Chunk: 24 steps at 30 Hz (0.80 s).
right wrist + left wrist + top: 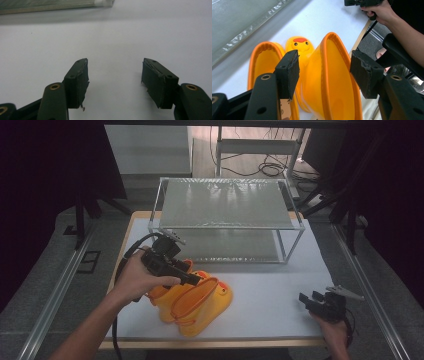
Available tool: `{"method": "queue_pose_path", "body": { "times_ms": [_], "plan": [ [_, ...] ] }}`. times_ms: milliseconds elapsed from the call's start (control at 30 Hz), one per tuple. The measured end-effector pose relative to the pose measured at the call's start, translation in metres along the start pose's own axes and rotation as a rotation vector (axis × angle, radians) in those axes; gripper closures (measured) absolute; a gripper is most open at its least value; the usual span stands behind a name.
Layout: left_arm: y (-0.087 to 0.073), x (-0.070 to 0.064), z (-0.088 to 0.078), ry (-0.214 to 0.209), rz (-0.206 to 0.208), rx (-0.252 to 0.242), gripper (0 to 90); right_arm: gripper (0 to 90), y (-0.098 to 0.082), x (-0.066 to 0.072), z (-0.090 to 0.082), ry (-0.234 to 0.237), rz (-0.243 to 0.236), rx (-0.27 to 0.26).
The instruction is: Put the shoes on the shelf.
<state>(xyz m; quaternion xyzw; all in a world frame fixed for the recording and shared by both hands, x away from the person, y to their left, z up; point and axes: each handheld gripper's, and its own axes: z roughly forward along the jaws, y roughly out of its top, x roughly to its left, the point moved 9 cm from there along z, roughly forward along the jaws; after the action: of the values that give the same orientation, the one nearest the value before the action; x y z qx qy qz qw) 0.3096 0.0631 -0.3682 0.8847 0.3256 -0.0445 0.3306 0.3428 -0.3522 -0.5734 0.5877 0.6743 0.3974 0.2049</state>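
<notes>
A white mat (280, 285) covered the light wooden table (129, 227), whose bare edge showed along the left and near sides. At the far end stood a two-tier rack (226, 204) with a silver frame and frosted shelves that caught pale reflections. Grey floor lay around the table, metal rails ran down both sides, dark curtains closed off the left and right, and cables trailed on the floor behind the rack.

A pair of yellow rubber boots (192, 302) with orange rims lay on the mat's near-left part, in front of the rack; one toe bore a duck face (300, 44). The left gripper (192, 279) hovered just above the boots' openings. In the left gripper view its jaws stood spread, released, straddling the orange rim of the nearer boot (337, 80) without pressing on it.

The right gripper (311, 299) rested at the mat's near-right corner, well apart from the boots. In its own view its jaws gaped wide over bare white mat (112, 37), grasping nothing.
</notes>
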Motion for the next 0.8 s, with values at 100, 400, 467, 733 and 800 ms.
{"method": "queue_pose_path", "body": {
  "times_ms": [100,400,467,733,800],
  "plan": [
    [-0.001,0.002,-0.003,0.003,-0.007,-0.003,40.8,37.4,0.000,0.000,-0.001,0.000,0.005,-0.003],
    [-0.010,0.014,-0.014,-0.002,-0.030,0.018,38.4,37.4,0.001,-0.002,-0.004,-0.005,0.008,-0.016],
    [-0.012,0.016,-0.014,0.003,-0.040,0.022,38.2,37.4,0.000,-0.002,-0.004,-0.006,0.004,-0.014],
    [-0.023,0.020,-0.006,0.003,-0.038,0.083,36.7,37.4,0.002,-0.002,-0.006,-0.003,0.006,-0.022],
    [-0.026,0.022,-0.002,-0.007,-0.040,0.112,36.2,37.4,0.002,-0.002,-0.006,-0.003,0.006,-0.021]
  ]
}}
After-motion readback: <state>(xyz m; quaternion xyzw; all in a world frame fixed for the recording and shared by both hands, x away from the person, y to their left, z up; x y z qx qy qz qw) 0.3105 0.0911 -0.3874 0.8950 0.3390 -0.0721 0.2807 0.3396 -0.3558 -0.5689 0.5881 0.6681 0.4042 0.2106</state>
